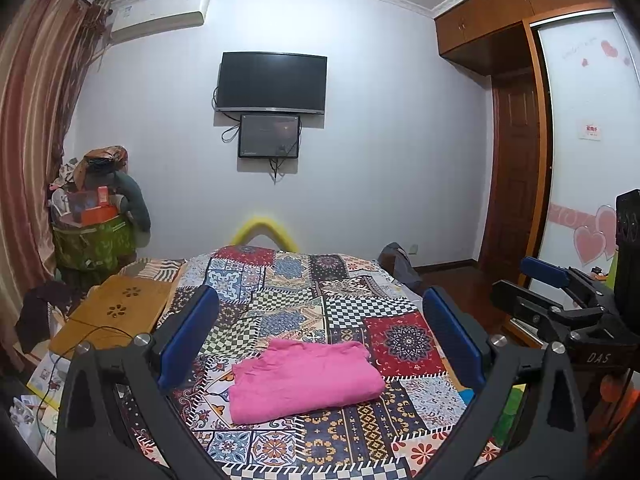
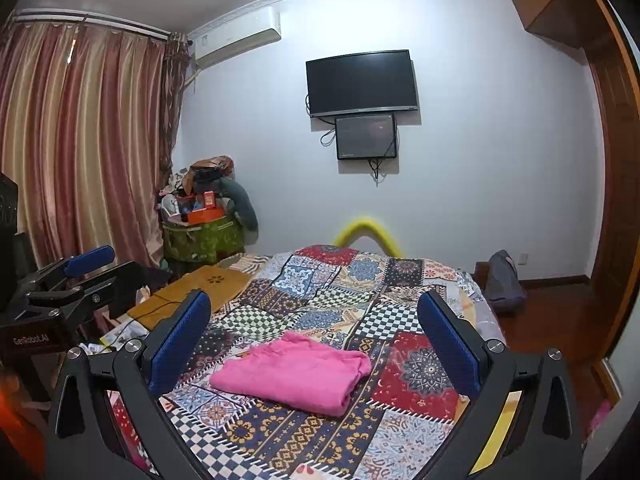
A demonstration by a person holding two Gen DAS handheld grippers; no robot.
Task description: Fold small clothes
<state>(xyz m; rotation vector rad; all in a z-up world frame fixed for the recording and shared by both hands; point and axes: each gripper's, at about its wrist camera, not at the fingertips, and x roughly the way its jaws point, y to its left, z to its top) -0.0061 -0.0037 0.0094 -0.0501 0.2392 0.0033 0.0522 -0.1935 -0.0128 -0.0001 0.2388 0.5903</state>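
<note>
left gripper (image 1: pixel 320 336): fingers spread wide, empty | right gripper (image 2: pixel 316 336): fingers spread wide, empty

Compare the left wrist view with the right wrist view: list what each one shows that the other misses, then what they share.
Only the left wrist view shows the white wardrobe door with pink hearts.

Only the right wrist view shows the full spread of striped curtains.

Both share the folded pink garment lying untouched on the patchwork bedspread, the wall TV, and the open left gripper and right gripper.
</note>
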